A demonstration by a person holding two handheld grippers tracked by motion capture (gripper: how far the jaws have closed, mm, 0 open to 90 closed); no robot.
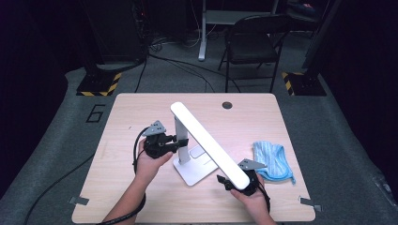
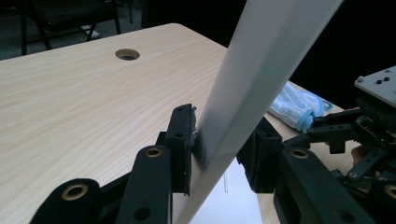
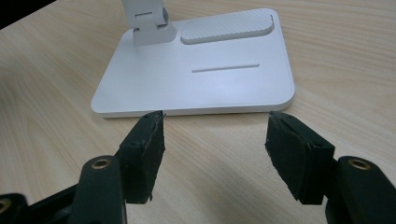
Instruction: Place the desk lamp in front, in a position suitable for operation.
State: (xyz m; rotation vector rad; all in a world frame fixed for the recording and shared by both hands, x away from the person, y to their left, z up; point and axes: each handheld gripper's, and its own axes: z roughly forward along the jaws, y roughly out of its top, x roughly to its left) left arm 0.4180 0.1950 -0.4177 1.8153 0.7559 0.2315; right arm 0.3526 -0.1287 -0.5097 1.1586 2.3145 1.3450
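At worktop (image 1: 141,112) centre, white desk lamp standing on its base (image 3: 196,74), light bar (image 1: 209,145) tilted down toward our right. We are clamping left gripper (image 1: 180,139) fingers (image 2: 182,140) on lamp's upright post (image 2: 243,93), steadying it. Right gripper (image 3: 212,140) fingers apart, hovering low just before base, near bar's lower tip. Blue cloth (image 1: 272,161) lying beside, untouched. Step judged: folding or adjusting lamp. Next move calling for right fingers closing on bar end while left is bracing post.
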